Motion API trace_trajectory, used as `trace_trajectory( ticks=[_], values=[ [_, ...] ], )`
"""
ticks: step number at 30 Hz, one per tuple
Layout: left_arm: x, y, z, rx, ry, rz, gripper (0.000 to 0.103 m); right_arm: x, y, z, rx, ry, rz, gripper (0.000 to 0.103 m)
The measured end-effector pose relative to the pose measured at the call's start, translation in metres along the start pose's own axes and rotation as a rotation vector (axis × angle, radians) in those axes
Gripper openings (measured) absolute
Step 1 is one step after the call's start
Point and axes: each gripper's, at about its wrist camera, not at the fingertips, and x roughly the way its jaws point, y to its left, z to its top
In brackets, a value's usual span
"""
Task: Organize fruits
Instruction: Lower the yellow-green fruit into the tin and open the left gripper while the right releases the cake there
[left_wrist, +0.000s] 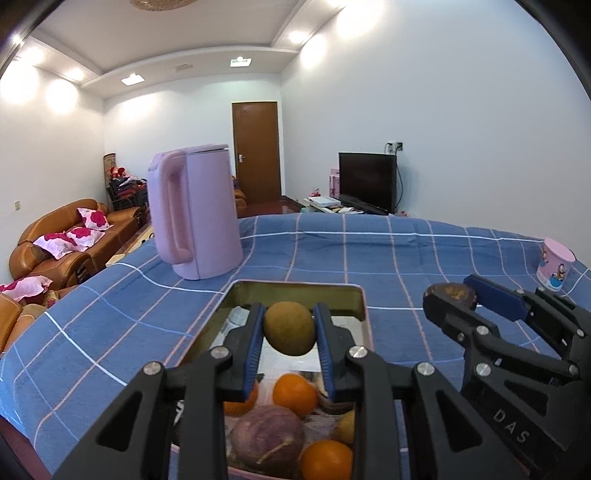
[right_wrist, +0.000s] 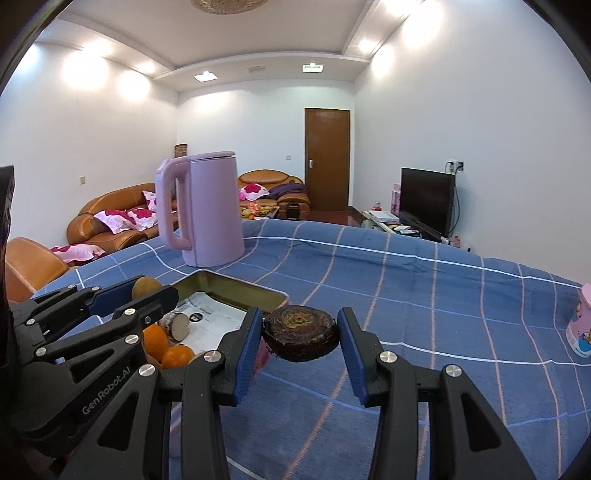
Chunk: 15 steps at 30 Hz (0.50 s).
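Observation:
My left gripper (left_wrist: 289, 332) is shut on a green-brown oval fruit (left_wrist: 289, 328) and holds it above the rectangular tin tray (left_wrist: 364, 301). In the tray lie oranges (left_wrist: 294, 394), a purple round fruit (left_wrist: 267, 439) and other fruit. My right gripper (right_wrist: 300, 334) is shut on a dark brown flat round fruit (right_wrist: 301, 332), held above the blue checked cloth just right of the tray (right_wrist: 236, 286). The right gripper also shows in the left wrist view (left_wrist: 452, 295); the left gripper shows in the right wrist view (right_wrist: 147, 290).
A pink electric kettle (left_wrist: 197, 214) stands behind the tray on the blue checked cloth (left_wrist: 388, 251). A pink printed cup (left_wrist: 554, 264) stands at the far right. Sofas, a door and a TV lie beyond the table.

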Motion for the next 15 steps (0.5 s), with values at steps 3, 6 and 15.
trace_trajectory(
  ticks=[3, 6, 15],
  values=[
    [0.002, 0.004, 0.001, -0.002, 0.005, 0.013, 0.029, 0.003, 0.006, 0.002, -0.003, 0.001, 0.013, 0.044],
    [0.004, 0.010, 0.000, -0.009, 0.014, 0.023, 0.029, 0.005, 0.012, 0.004, -0.006, 0.001, 0.025, 0.044],
    [0.010, 0.031, 0.000, -0.029, 0.039, 0.060, 0.029, 0.015, 0.032, 0.009, -0.026, 0.007, 0.062, 0.044]
  ],
)
